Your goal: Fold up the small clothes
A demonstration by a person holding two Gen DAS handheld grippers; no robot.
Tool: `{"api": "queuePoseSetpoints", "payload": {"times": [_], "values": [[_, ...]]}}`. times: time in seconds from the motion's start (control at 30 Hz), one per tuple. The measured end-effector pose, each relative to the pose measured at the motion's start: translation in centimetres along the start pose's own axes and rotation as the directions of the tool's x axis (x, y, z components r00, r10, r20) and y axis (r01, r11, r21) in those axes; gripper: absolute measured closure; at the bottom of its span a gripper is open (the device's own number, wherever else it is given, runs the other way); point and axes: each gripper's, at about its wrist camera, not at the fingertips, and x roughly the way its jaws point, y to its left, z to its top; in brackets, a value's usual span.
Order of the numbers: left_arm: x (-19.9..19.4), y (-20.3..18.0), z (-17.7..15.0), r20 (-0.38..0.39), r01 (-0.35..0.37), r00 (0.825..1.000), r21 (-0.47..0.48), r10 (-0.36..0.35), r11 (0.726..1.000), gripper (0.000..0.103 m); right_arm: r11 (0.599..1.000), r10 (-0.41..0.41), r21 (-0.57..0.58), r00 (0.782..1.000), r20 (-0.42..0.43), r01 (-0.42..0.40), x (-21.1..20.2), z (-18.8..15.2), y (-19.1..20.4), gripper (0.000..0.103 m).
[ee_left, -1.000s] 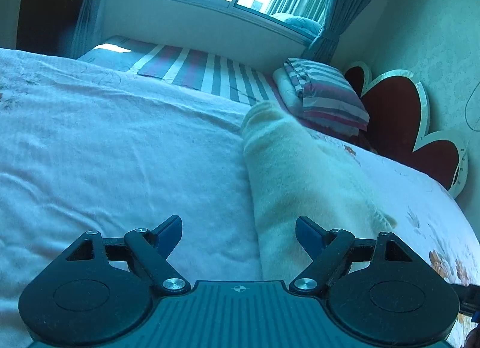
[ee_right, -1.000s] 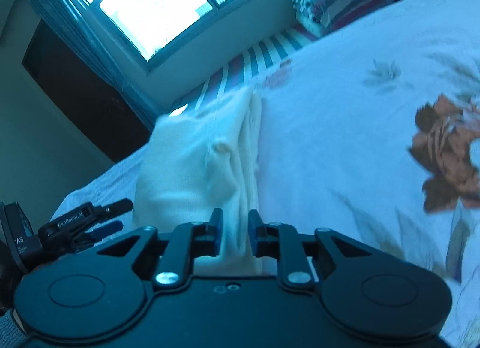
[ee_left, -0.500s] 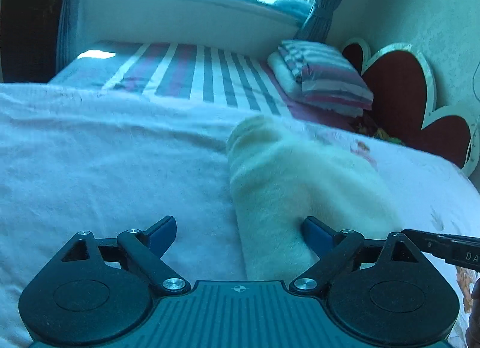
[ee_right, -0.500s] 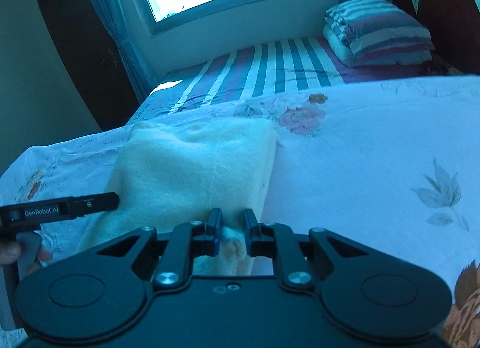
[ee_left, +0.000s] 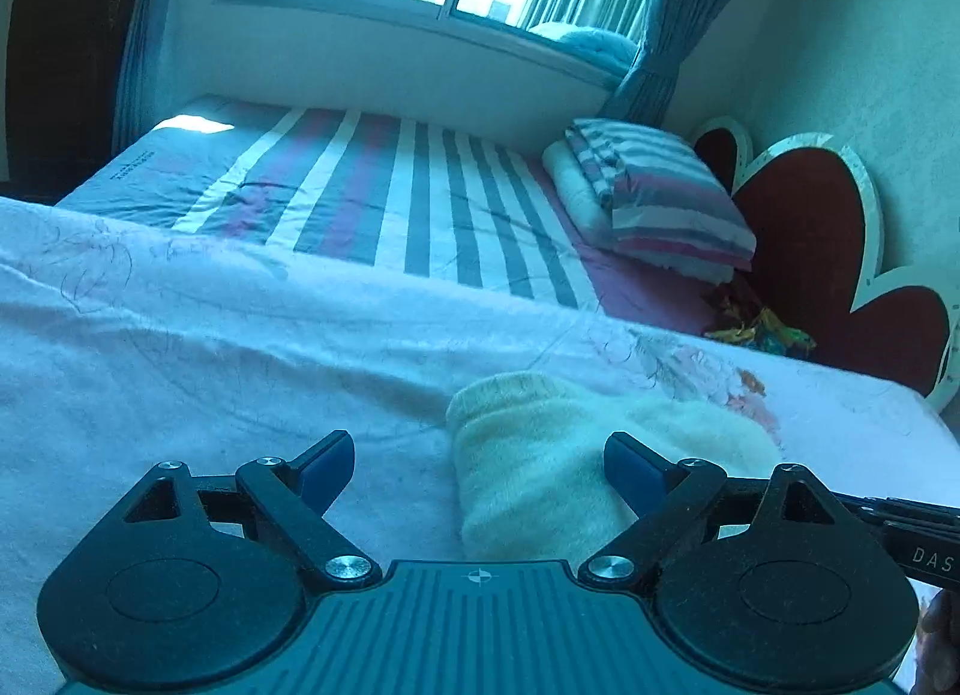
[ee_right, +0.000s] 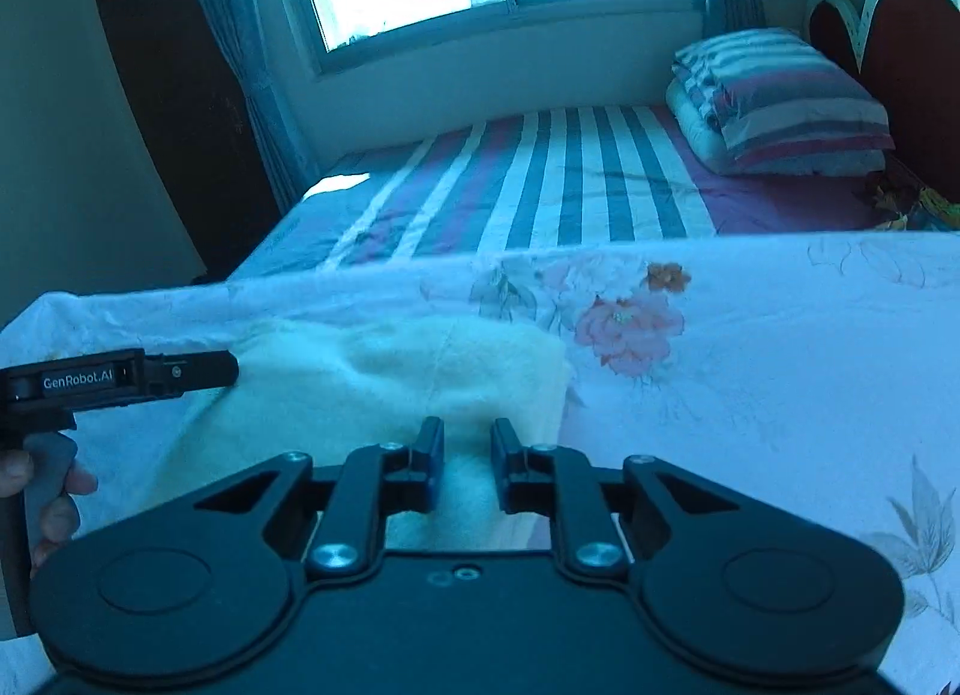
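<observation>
A small cream garment (ee_right: 384, 389), already doubled into a thick pad, is being shown lying on the floral sheet (ee_right: 780, 371) of the near bed, with the striped bed (ee_left: 384, 197) and its striped pillow (ee_left: 660, 203) well beyond. The right tool (ee_right: 467, 458) is being held with its jaws nearly together, having just been closing and then easing slightly, a ridge of the garment's near edge being pinched between the pads. The left tool (ee_left: 477, 464) is being held spread wide, its jaws having just been opening; the garment's rounded left end is seen lying between the fingers, untouched by either. The fabric is judged to be light, soft and fleecy, so it is likely to be sagging and unfolding wherever it is not being supported. A hold is best being taken at a doubled edge or corner, where all layers can be caught together, with the second tool taking the opposite corner.
</observation>
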Motion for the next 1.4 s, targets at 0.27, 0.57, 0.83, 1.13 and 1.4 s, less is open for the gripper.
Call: {"api": "queuePoseSetpoints", "payload": {"times": [0.27,0.57,0.83,1.13,1.4], "values": [[-0.5,-1.2,-0.9,-0.045,-0.002,0.999,0.078,0.006,0.997,0.011,1.0,-0.008,0.02,1.0,-0.029,0.009,-0.7,-0.6,-0.1,0.08],[-1.8,-1.8,-3.3,-0.092,-0.021,0.995,0.071,0.028,0.997,0.011,0.999,-0.017,0.046,0.999,-0.045,0.019,-1.9,-2.8,1.5,0.078],[-6.8,-2.7,-5.0,-0.077,-0.036,0.996,0.124,0.046,0.992,0.011,0.997,-0.029,0.067,0.999,-0.023,0.03,-6.8,-4.5,1.1,0.068],[-9.3,-1.1,-7.4,-0.141,0.062,0.988,0.038,-0.056,0.997,0.011,0.971,0.051,0.237,0.998,-0.031,-0.042,-8.8,-6.6,-1.1,0.052],[-10.9,1.2,-10.5,-0.195,0.113,0.974,-0.017,-0.114,0.993,0.011,0.965,0.121,0.247,0.987,-0.109,-0.091,-9.4,-9.3,-0.7,0.052]]}}
